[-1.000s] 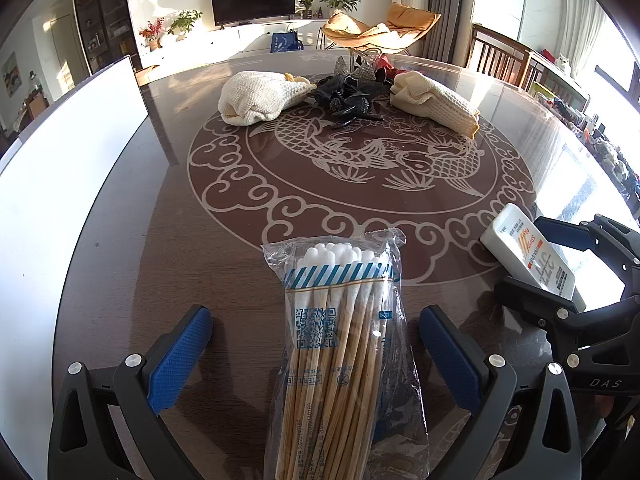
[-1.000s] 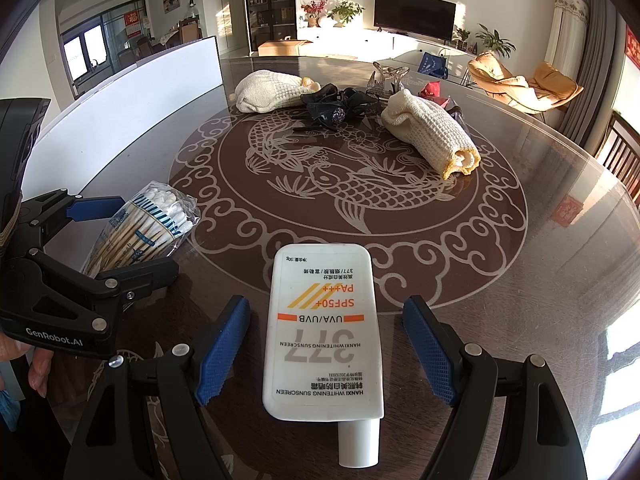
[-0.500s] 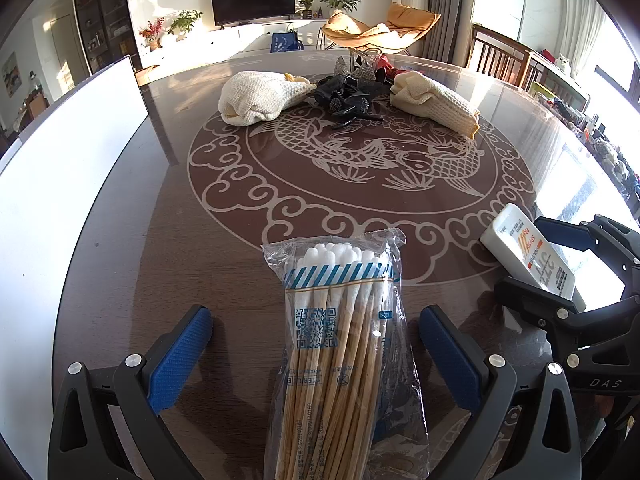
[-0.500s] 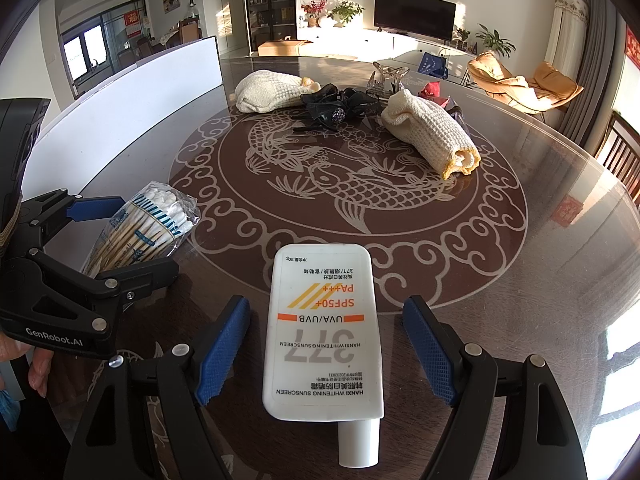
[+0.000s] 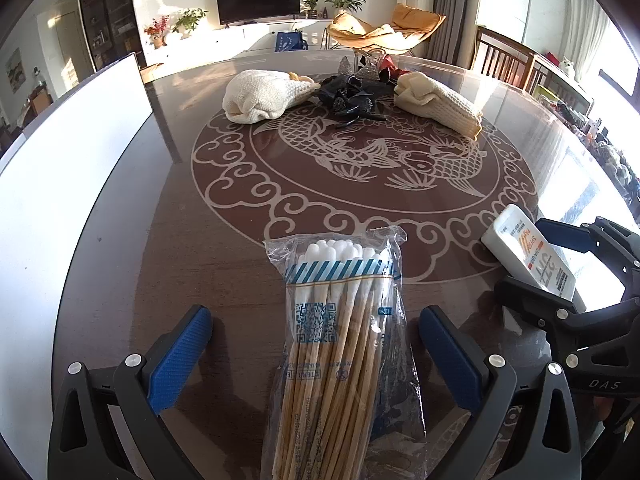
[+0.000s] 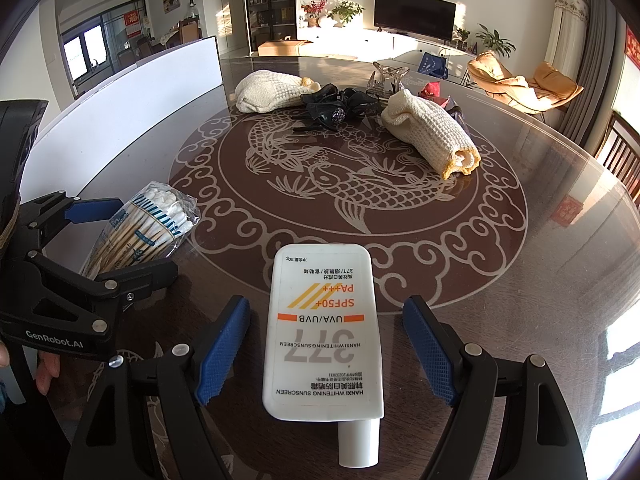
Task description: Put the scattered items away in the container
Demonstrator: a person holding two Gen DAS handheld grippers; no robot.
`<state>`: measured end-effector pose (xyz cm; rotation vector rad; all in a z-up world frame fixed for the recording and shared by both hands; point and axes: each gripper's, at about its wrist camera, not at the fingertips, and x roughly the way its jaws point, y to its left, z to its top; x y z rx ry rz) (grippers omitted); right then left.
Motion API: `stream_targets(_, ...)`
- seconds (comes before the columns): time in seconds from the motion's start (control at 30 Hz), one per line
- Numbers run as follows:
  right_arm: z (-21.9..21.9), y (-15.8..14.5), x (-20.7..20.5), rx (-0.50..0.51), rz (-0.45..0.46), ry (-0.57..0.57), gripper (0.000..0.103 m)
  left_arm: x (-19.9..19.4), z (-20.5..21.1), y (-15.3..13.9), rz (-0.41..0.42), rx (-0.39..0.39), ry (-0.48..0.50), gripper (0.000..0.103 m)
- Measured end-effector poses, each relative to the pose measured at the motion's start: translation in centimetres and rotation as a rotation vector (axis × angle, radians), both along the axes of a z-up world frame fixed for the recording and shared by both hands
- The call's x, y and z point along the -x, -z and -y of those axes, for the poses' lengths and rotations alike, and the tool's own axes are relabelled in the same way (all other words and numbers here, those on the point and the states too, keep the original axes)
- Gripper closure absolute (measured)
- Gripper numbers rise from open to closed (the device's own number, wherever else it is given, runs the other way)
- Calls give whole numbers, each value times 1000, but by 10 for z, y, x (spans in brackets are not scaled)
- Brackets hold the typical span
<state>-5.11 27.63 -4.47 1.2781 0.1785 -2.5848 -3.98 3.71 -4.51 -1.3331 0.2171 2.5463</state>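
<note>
— Left gripper (image 5: pixel 316 354)?
— Spread wide around the bag of cotton swabs (image 5: pixel 340 344), lying flat on the table (image 5: pixel 168 240), pads clear of it.
— Right gripper (image 6: pixel 326 344)?
— Wide too, straddling the sunscreen bottle (image 6: pixel 324 328), cap toward the camera, no contact.
— Further off?
— Two rolled towels (image 6: pixel 430 136), black hair clips (image 6: pixel 340 108) between them.

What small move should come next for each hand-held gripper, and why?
Probably close both. The left hand-held gripper is open astride the cotton swab pack; the right hand-held gripper is open astride the sunscreen tube. Neither is gripped.
</note>
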Motion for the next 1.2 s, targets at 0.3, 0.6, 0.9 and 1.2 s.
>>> stream_targets(0.3,2,-3,-5,-5,-15,23,52,-10,0,-9,-31,-23,64,63)
stream_targets(0.6,-3,-26,-36,58,-39,44,52,-32,27,-36,-17,-200,42,75)
stream_targets(0.9,-3,-60,-40,151,-94,39,52,-46,30,-65,-104,-210,47,75)
stream_targets(1.2,33,-84,-22,206,-93,-44,52,-51,72,-96,-133,-263,-30,75)
